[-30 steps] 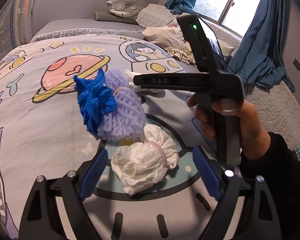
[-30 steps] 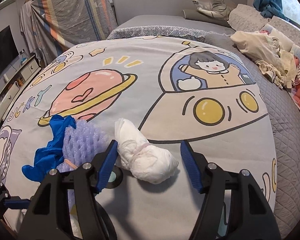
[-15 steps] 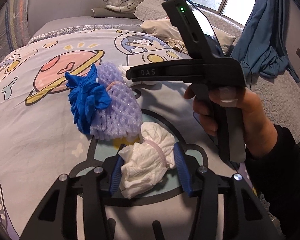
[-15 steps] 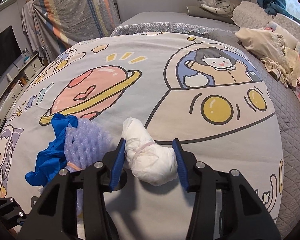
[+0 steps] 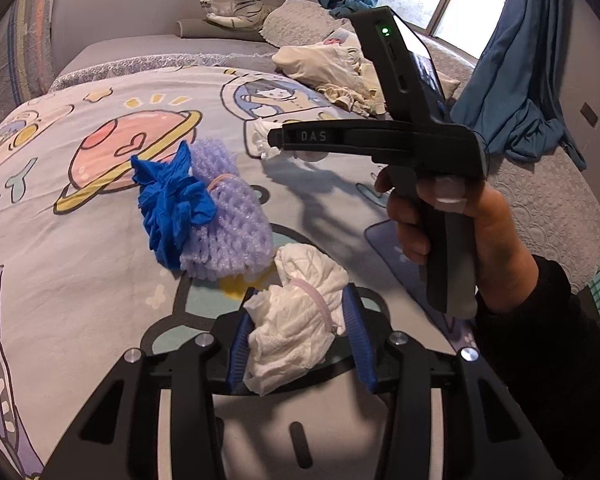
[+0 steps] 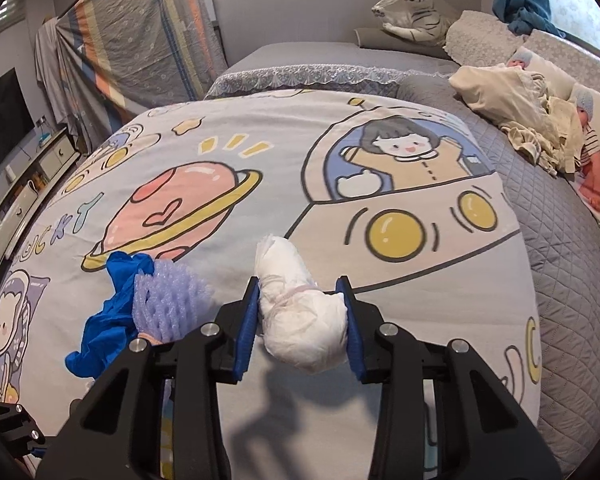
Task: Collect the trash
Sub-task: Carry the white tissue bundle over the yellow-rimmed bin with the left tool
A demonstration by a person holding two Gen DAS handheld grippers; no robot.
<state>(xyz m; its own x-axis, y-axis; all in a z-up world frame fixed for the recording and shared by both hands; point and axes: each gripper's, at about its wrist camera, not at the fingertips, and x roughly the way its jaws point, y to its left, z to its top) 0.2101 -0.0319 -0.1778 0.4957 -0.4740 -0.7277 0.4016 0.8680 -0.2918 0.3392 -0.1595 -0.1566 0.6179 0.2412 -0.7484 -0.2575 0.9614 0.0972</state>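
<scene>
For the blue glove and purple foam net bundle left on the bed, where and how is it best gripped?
Probably at the banded waist of the blue glove and purple foam net bundle, where a rubber band cinches it narrow. Come from above, jaws across the band: both ends flare and look soft.

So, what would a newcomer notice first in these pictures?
Probably the two white tissue bundles: the left gripper has just closed on one tissue wad, the right gripper on another. Next, the blue glove beside the purple foam net on the cartoon space bedsheet.
</scene>
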